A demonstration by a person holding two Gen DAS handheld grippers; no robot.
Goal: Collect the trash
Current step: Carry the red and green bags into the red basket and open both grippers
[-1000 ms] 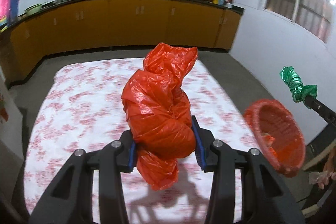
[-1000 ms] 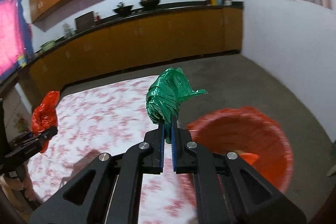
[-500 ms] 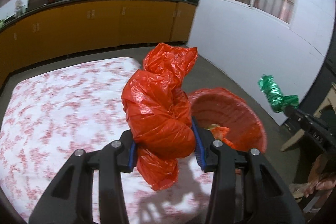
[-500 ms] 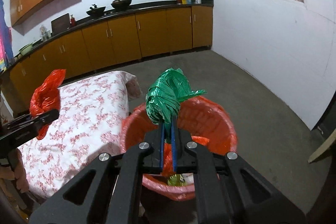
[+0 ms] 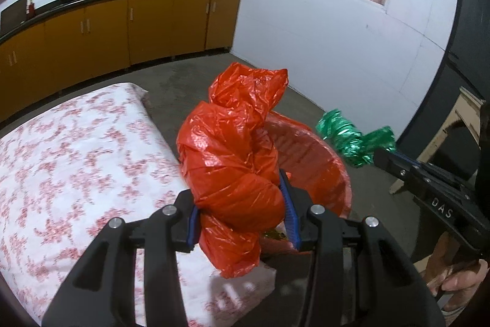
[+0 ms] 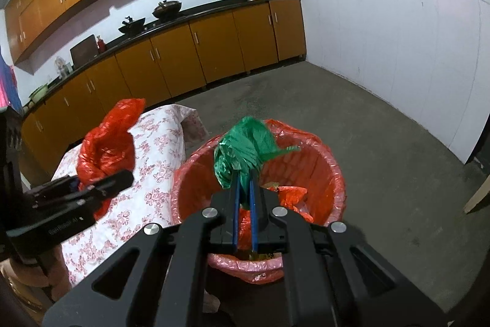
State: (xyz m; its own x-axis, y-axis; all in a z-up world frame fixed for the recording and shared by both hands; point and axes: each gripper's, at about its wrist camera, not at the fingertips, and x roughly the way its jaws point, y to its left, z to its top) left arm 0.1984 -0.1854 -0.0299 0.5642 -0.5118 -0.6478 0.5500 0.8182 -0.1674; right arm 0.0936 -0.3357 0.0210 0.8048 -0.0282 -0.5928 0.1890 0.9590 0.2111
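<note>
My left gripper (image 5: 239,201) is shut on a crumpled orange plastic bag (image 5: 232,161), held over the table's right edge beside the bin. In the right wrist view that orange bag (image 6: 107,143) and the left gripper (image 6: 101,183) show at left. My right gripper (image 6: 243,189) is shut on a knotted green plastic bag (image 6: 245,149), which hangs above the open mouth of the red-lined bin (image 6: 330,173). Orange scraps lie inside the bin. From the left wrist view the green bag (image 5: 352,140) and the right gripper (image 5: 386,161) sit just right of the bin (image 5: 321,167).
A table with a white and red floral cloth (image 5: 76,161) stands left of the bin. Orange kitchen cabinets (image 6: 214,48) with pots on the black counter run along the far wall. Grey concrete floor (image 6: 382,137) lies right of the bin, bounded by a white wall.
Both grippers have swung right, from over the table to the bin. The green bag now hangs over the bin's mouth and the orange bag sits at the table's edge.
</note>
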